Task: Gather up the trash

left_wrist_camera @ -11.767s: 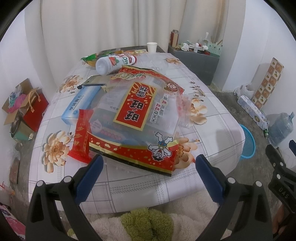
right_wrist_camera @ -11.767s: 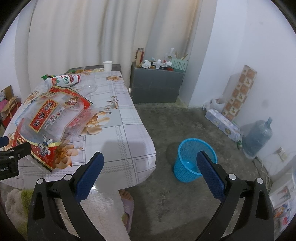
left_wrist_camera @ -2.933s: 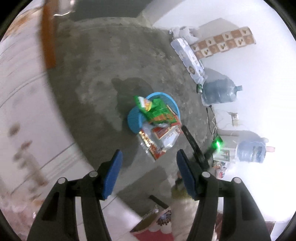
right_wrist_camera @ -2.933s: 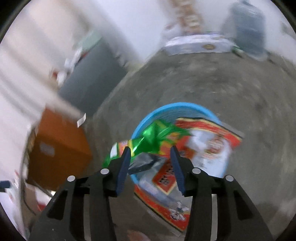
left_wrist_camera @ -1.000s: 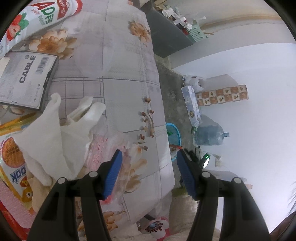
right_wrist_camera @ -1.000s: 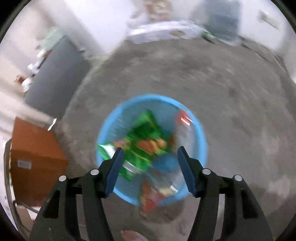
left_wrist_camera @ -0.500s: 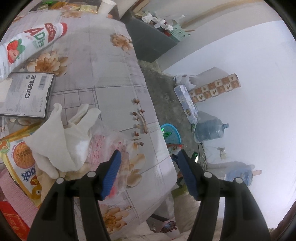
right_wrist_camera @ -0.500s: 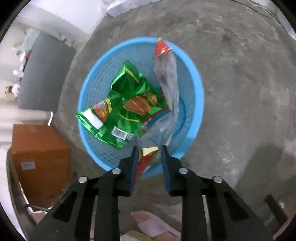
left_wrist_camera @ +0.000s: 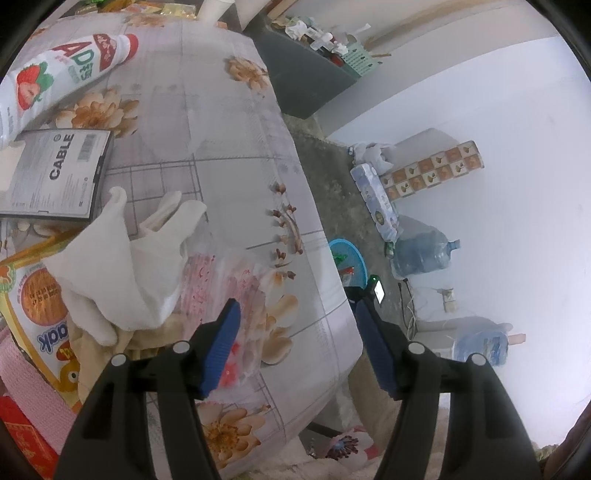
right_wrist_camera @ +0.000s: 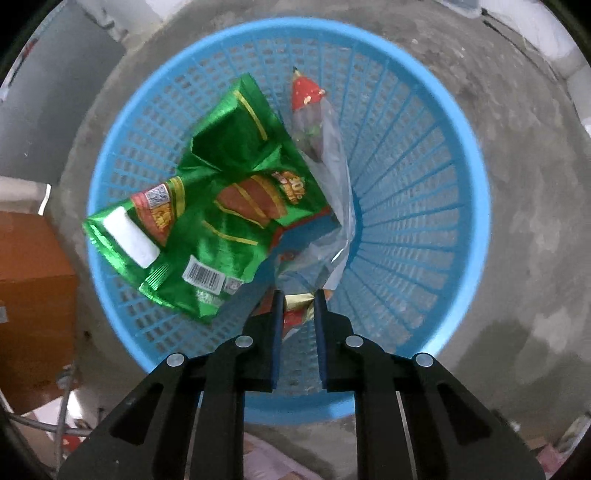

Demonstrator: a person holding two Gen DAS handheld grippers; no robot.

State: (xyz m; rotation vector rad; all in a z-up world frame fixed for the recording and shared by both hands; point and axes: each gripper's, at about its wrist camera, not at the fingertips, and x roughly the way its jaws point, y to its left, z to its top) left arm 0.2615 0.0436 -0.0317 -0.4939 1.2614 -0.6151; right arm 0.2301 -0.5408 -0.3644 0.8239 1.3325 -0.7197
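Note:
In the right wrist view, my right gripper hangs over the blue basket. Its jaws stand nearly shut around the red and clear snack wrapper, whose edge lies between the fingertips. A green chip bag lies in the basket. In the left wrist view, my left gripper is open and empty above the table's near corner. A clear pink-printed wrapper, a white crumpled bag and an orange snack pack lie in front of it. The basket shows beyond the table edge.
On the table lie a strawberry drink bottle, a grey CABLE box and a paper cup. A water jug and a tiled board stand by the wall. An orange box sits left of the basket.
My right gripper has dropped closer over the basket and narrowed its jaws on the clear wrapper. My left gripper has swung from the basket back over the table, still open.

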